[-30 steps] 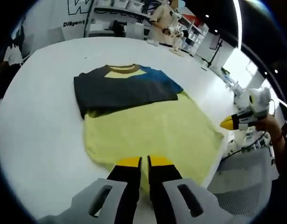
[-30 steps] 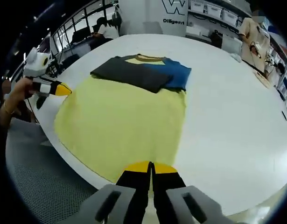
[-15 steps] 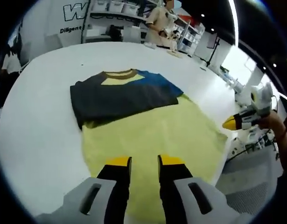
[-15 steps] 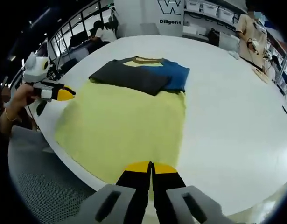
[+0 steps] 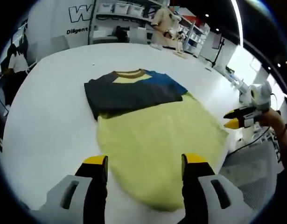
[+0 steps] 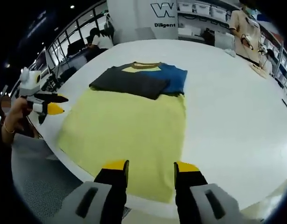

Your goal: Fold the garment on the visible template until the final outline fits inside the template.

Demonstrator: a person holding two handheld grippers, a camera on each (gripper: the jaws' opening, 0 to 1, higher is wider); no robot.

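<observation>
The garment point(image 5: 152, 126) lies flat on the white table point(image 5: 50, 107), collar end away from the person. Its upper part is dark grey and blue, with the sleeves folded in across the chest. The lower body is pale yellow and spread open, and its hem reaches the near table edge. In the right gripper view the same shirt point(image 6: 129, 116) shows the hem just ahead of the jaws. No separate template outline can be made out on the table.

The left hand-held gripper point(image 5: 143, 161) has its jaws spread wide and holds nothing. It hovers over the near hem, with the yellow cloth between and beyond the tips. The right hand-held gripper point(image 6: 150, 165) is likewise spread and empty, at the hem on its own side. Each gripper also appears at the margin of the other's view, the right one point(image 5: 234, 122) held in a hand near the table edge.

Judgement: the fabric looks thin, light and limp. It will sag and crease when lifted and may slide on the smooth table. The sensible holds are the two hem corners, one per gripper, pinched through a single layer. Lifting both together should keep the fold line straight. A one-sided lift risks dragging the folded sleeves out of place.

In the background, shelving and people stand beyond the table.
</observation>
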